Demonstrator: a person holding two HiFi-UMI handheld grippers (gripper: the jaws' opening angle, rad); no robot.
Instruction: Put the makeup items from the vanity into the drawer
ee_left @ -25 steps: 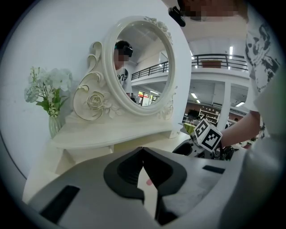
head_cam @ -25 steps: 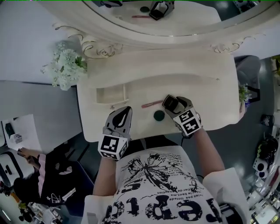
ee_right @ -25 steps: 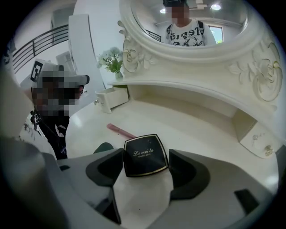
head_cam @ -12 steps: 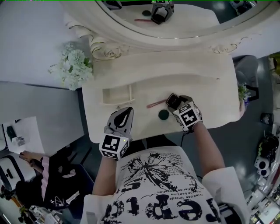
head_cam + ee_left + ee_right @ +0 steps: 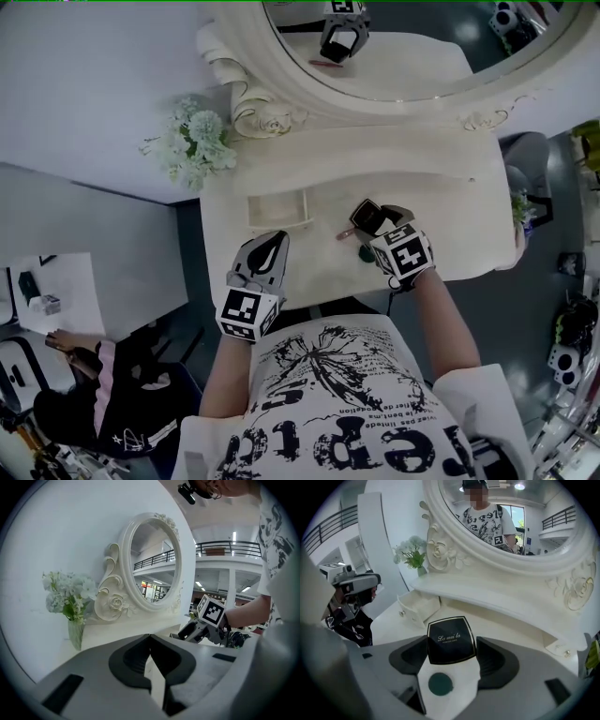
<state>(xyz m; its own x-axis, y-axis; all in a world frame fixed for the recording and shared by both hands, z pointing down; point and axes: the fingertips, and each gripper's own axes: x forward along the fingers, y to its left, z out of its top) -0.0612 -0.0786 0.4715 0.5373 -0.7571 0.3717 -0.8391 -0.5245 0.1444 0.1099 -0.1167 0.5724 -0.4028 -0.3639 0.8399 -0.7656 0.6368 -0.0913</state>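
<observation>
One compact (image 5: 451, 639), one disc (image 5: 440, 684), perhaps pencil (image 5: 345, 233)

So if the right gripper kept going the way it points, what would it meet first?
Probably the vanity top, right of the open drawer. The right gripper jaws, just opened slightly, hold the compact.

The cream vanity (image 5: 441, 178) has a small open drawer (image 5: 278, 208) pulled out at its left. On the raised shelf behind the drawer stand an oval mirror (image 5: 422, 56) and, at the far left end, a vase of white flowers (image 5: 195, 150). Just right of the drawer a thin pink stick (image 5: 345, 233) lies on the top. Further right of it, nearer the front edge, sits a dark green round item (image 5: 440, 684).
</observation>
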